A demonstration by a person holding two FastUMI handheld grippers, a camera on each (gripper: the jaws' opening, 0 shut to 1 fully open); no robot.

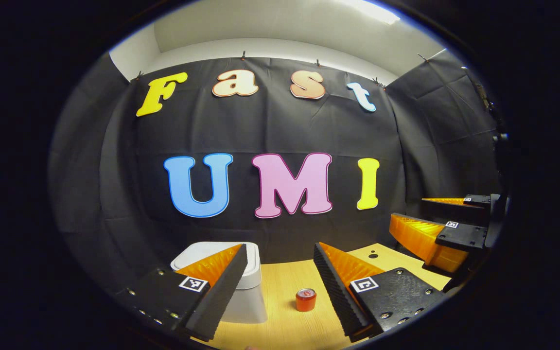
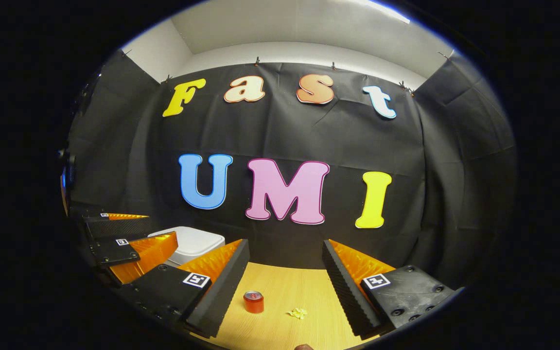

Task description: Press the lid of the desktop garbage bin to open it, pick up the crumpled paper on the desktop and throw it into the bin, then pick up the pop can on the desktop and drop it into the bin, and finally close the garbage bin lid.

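Round red can (image 2: 253,301) stands on woodgrain desk (image 2: 285,291).

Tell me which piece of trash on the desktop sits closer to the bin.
The red pop can, standing upright. It sits between the white bin and the small crumpled paper, which lies farther from the bin on the can's other side.

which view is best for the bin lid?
Left gripper view: the bin is near, its closed lid and body visible behind the left tongs. In the right gripper view the lid is farther off, partly hidden by tongs.
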